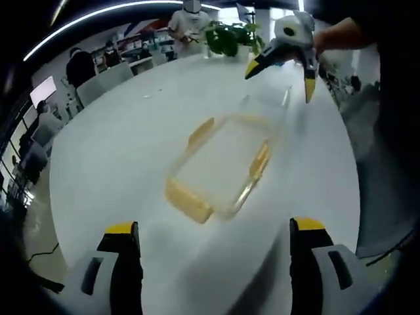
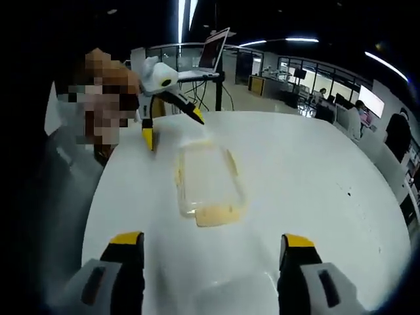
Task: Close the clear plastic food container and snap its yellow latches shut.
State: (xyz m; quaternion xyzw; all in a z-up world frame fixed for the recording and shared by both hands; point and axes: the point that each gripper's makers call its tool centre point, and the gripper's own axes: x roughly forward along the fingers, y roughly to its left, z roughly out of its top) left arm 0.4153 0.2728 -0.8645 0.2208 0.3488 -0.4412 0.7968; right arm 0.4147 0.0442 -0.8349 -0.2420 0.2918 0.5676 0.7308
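Both jaws of my left gripper (image 1: pixel 213 262) and right gripper (image 2: pixel 210 266) are gaping wide, gripping nothing; clear container (image 1: pixel 220 167) is sitting mid-table (image 1: pixel 105 151), looking light, slippery; I'm judging the yellow latches (image 1: pixel 188 201) the best purchase.

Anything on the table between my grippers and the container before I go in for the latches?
Nothing visible. The container lies alone on the white table, with bare tabletop between it and both open grippers, the left and the right. Each approaches from an opposite end.
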